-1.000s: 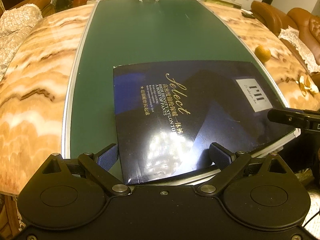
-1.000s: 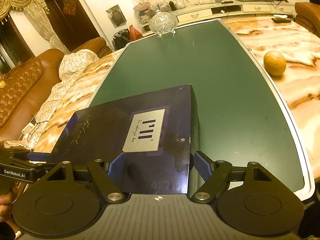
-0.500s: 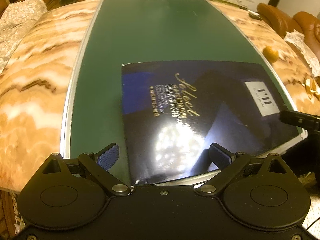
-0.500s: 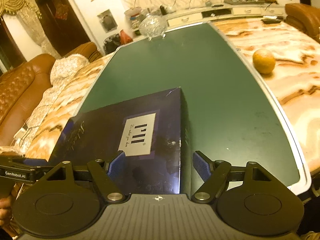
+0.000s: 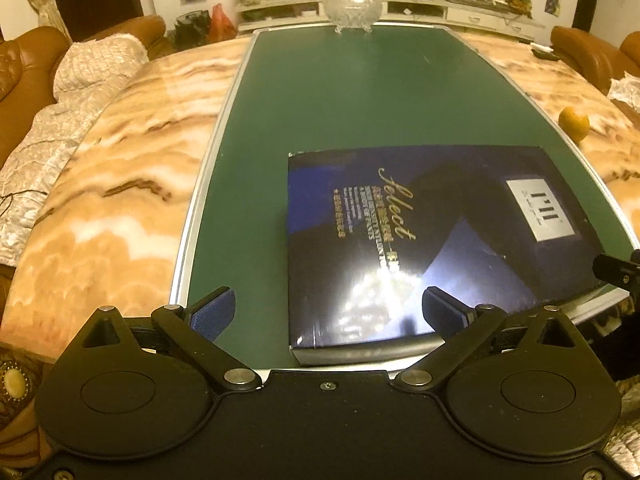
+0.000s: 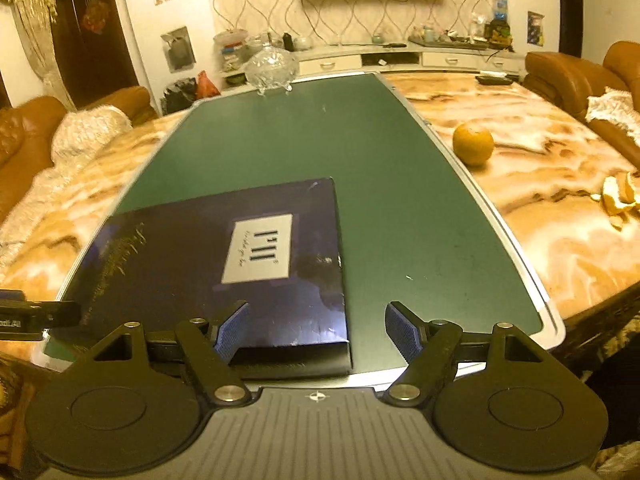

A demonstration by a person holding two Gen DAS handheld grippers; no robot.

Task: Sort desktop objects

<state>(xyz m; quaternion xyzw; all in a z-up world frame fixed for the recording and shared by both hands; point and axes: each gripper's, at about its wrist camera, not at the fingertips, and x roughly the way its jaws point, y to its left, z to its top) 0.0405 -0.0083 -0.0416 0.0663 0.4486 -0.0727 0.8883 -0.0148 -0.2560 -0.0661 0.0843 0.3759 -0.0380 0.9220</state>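
A flat dark blue box [image 5: 432, 240] with gold "Select" lettering and a white label lies on the green mat [image 5: 340, 100] near its front edge; it also shows in the right wrist view [image 6: 224, 264]. My left gripper [image 5: 326, 312] is open and empty, just in front of the box's near left corner. My right gripper [image 6: 316, 330] is open and empty, in front of the box's near right corner. The tip of the right gripper shows at the right edge of the left wrist view [image 5: 616, 270].
A glass lidded bowl [image 5: 353, 8] stands at the mat's far end. An orange [image 6: 473, 144] and orange peel [image 6: 620, 200] lie on the marble table [image 5: 120, 168] to the right. Brown sofas stand on both sides.
Both grippers have drawn back and risen a little from the box. The box now sits lower and flat on the mat, clear of both sets of fingers.
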